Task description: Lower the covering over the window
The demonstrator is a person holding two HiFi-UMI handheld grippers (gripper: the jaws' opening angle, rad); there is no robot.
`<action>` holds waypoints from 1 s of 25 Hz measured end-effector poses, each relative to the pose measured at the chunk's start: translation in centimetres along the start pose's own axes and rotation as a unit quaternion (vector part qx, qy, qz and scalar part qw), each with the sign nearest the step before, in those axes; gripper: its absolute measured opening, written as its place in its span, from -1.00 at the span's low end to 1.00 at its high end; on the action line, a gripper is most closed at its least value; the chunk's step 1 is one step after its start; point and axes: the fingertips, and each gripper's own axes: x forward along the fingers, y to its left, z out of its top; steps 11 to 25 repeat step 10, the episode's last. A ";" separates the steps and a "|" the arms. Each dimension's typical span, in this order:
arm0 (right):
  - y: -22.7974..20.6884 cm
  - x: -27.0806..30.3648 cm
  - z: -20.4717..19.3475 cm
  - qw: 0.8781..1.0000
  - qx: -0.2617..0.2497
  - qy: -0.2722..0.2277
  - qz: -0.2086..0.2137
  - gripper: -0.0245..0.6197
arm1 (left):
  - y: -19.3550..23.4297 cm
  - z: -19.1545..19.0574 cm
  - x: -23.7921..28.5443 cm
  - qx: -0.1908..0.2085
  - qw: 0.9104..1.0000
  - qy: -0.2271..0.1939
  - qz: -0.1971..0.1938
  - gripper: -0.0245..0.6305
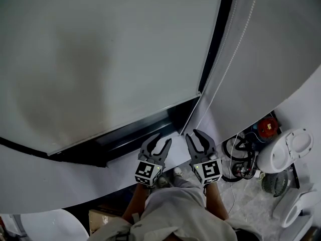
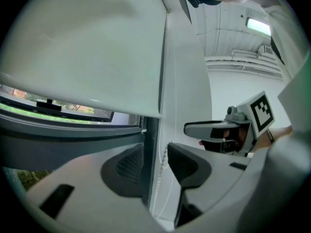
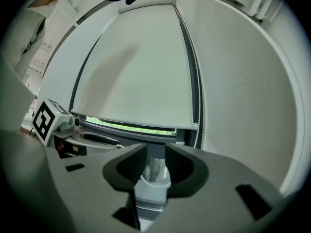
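We judge the blind [image 1: 100, 59] nearly down: only a thin strip of window [image 3: 131, 126] shows at its six o'clock. The bead chain [image 3: 199, 110] hangs at its three o'clock. Our left gripper [image 1: 160, 142] and right gripper [image 1: 196, 138] stand spread, with the chain between the jaws but unpinched. A last short pull is left.

Blind [image 1: 100, 59] nrly down; narrow slot abv frame [image 1: 143, 128].
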 end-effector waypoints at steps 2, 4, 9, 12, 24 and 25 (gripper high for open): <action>0.2 -0.3 0.2 1.000 -0.003 -0.001 -0.002 -0.60 | -0.1 0.1 -0.3 0.001 1.000 -0.001 -0.001 -0.48; 0.4 -0.6 0.4 1.000 -0.005 -0.002 -0.004 -0.60 | -0.2 0.2 -0.5 0.001 1.000 -0.002 -0.003 -0.48; 1.1 -1.3 0.7 1.000 -0.009 -0.003 -0.010 -0.60 | -0.4 0.0 -1.4 0.000 1.000 -0.001 -0.007 -0.48; 1.3 -1.4 0.8 1.000 -0.010 -0.004 -0.011 -0.60 | -0.4 -0.1 -1.6 0.000 1.000 0.000 -0.008 -0.48; 1.3 -1.4 0.8 1.000 -0.010 -0.004 -0.011 -0.60 | -0.4 -0.1 -1.6 0.000 1.000 0.000 -0.008 -0.48; 1.3 -1.4 0.8 1.000 -0.010 -0.004 -0.011 -0.60 | -0.4 -0.1 -1.6 0.000 1.000 0.000 -0.008 -0.48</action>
